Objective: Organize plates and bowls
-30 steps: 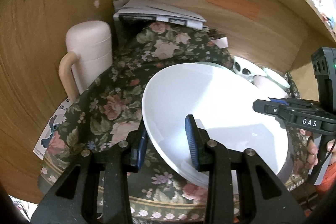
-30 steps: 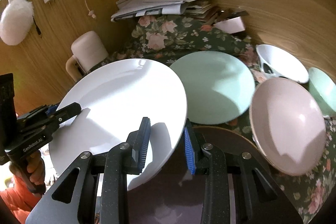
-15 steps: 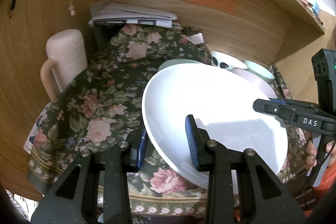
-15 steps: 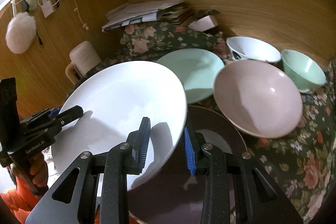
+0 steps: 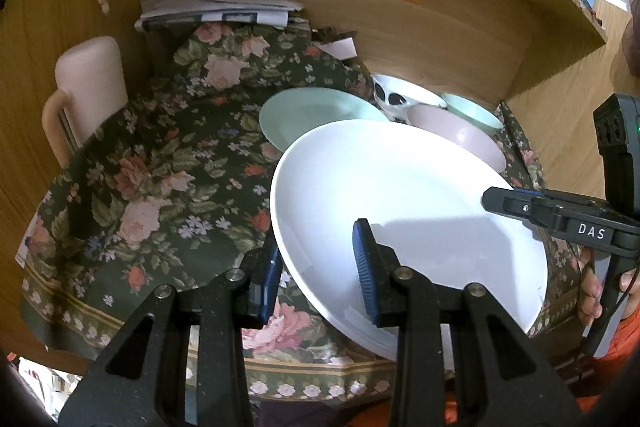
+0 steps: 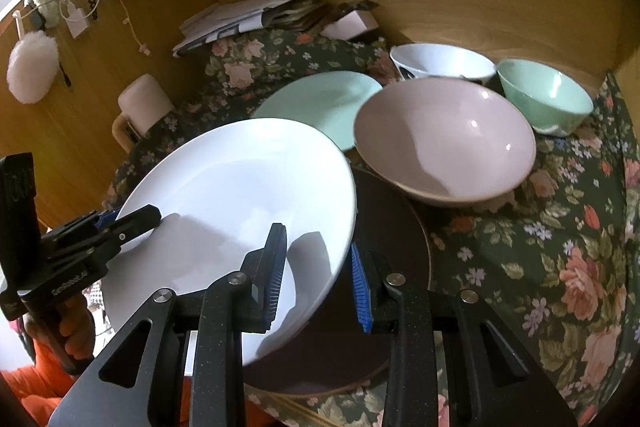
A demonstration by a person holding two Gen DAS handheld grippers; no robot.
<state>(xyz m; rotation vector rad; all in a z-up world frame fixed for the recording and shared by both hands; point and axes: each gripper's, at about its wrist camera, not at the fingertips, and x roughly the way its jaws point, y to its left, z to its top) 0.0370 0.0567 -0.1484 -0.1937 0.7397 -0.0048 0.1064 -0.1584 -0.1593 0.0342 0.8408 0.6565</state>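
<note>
Gripping opposite edges of a large round white plate (image 5: 408,211), the left gripper (image 5: 316,271) and the right gripper (image 6: 316,267) each have their blue-padded jaws closed narrowly on its rim. The plate hangs tilted above a dark brown round plate (image 6: 384,267) lying on the dark floral tablecloth (image 5: 160,167). Behind it sit a pale green flat plate (image 6: 320,103), a wide pink bowl (image 6: 444,135), a mint green bowl (image 6: 544,99) and a white bowl (image 6: 440,61). A cream lidded jug (image 5: 84,87) stands at the left.
</note>
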